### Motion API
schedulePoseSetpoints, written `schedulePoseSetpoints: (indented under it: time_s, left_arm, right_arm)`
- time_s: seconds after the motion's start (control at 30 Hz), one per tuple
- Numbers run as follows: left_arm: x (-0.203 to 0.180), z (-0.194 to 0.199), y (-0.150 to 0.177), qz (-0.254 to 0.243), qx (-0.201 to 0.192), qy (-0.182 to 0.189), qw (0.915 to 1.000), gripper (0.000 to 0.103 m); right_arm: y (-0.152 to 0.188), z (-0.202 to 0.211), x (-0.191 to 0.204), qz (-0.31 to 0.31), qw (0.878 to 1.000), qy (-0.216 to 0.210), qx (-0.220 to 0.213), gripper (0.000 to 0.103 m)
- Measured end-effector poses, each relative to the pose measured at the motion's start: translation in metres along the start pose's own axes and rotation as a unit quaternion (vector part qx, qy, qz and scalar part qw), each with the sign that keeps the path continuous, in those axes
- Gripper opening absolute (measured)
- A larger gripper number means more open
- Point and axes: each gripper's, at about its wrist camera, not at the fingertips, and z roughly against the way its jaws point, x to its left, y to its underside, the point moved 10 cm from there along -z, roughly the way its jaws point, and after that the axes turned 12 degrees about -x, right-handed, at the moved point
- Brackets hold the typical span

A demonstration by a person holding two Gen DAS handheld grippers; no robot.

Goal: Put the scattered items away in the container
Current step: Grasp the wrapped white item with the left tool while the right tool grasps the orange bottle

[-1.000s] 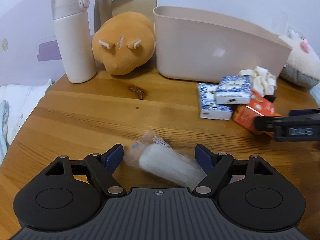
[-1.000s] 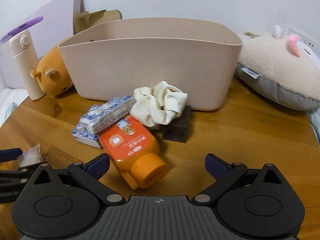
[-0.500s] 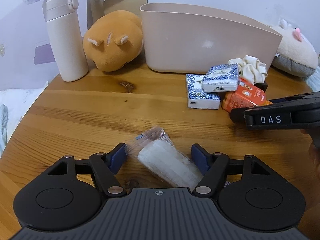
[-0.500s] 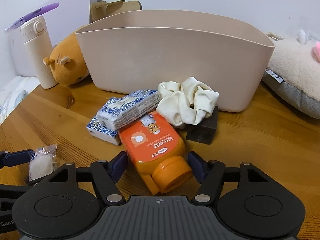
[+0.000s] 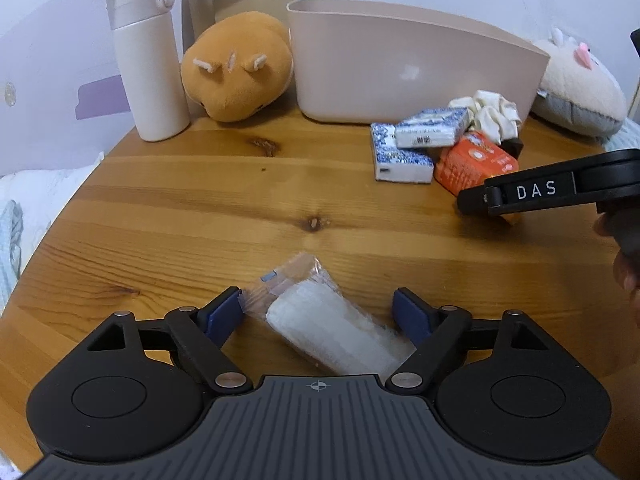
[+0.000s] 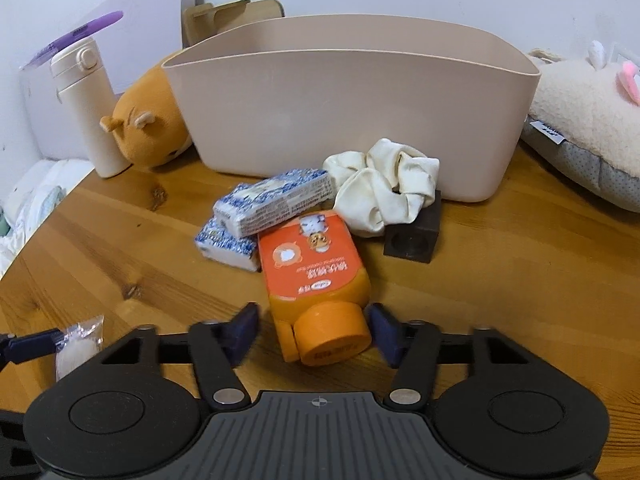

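A beige tub (image 5: 408, 60) (image 6: 352, 120) stands at the back of the round wooden table. In front of it lie two blue-white tissue packs (image 6: 276, 200), a cream scrunchie (image 6: 384, 188), a dark cube (image 6: 414, 236) and an orange bottle (image 6: 316, 272). My right gripper (image 6: 314, 330) is open, its fingers either side of the bottle's orange cap (image 6: 334, 334). My left gripper (image 5: 318, 312) is open around a clear plastic packet of white pads (image 5: 328, 324), which lies on the table; its left finger touches the wrapper edge.
A white flask (image 5: 148, 60) and an orange plush (image 5: 236, 68) stand at the back left. A cream plush (image 6: 588, 120) lies at the right. A wooden stand (image 6: 236, 10) is behind the tub. The right gripper's body (image 5: 548, 192) shows in the left view.
Both grippers have moved forward. The right fingers have narrowed around the bottle's cap. The left fingers now straddle the packet, slightly closer together.
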Motion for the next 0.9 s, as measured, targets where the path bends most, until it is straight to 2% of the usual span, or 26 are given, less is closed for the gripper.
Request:
schedulePoseSetpoints:
  time_s: [0.03, 0.07, 0.2, 0.23, 0.27, 0.3, 0.5, 0.53, 0.57, 0.9]
  left_arm:
    - [0.0, -0.001, -0.002, -0.001, -0.008, 0.001, 1.0, 0.059]
    - [-0.001, -0.002, -0.004, -0.002, -0.01, 0.004, 0.9999, 0.055]
    - [-0.003, -0.006, -0.007, -0.006, -0.012, 0.01, 0.9999, 0.052]
    - [-0.003, -0.006, -0.008, -0.006, -0.014, 0.011, 0.9998, 0.052]
    - [-0.004, -0.006, -0.007, -0.005, -0.016, 0.011, 0.9998, 0.051]
    - [-0.004, -0.005, -0.008, -0.004, -0.018, 0.013, 0.9998, 0.05]
    - [-0.006, -0.007, -0.01, 0.005, -0.024, 0.015, 0.9996, 0.043]
    - [-0.006, -0.007, -0.01, 0.005, -0.025, 0.016, 0.9996, 0.036]
    - [-0.007, -0.007, -0.011, 0.006, -0.024, 0.017, 0.9995, 0.034]
    - [-0.009, -0.008, -0.013, 0.025, -0.022, 0.026, 0.9991, 0.032]
  right_arm:
    - [-0.001, -0.001, 0.0, 0.003, 1.0, 0.005, -0.004, 0.073]
    - [-0.003, -0.002, 0.0, 0.008, 1.0, 0.009, -0.008, 0.073]
    - [-0.011, -0.005, -0.001, 0.009, 1.0, 0.011, -0.02, 0.072]
    - [-0.012, -0.006, -0.001, 0.007, 1.0, 0.008, -0.018, 0.068]
    - [-0.011, -0.008, 0.001, 0.002, 1.0, 0.0, -0.013, 0.057]
    - [-0.01, -0.009, 0.002, -0.005, 1.0, -0.008, -0.008, 0.053]
    - [-0.006, -0.004, -0.001, -0.025, 1.0, -0.001, -0.013, 0.052]
    - [-0.006, -0.002, -0.002, -0.031, 0.999, 0.001, -0.016, 0.052]
    - [-0.005, -0.001, -0.004, -0.038, 0.999, 0.003, -0.019, 0.052]
    - [-0.006, 0.022, -0.015, -0.057, 0.998, 0.015, -0.037, 0.051]
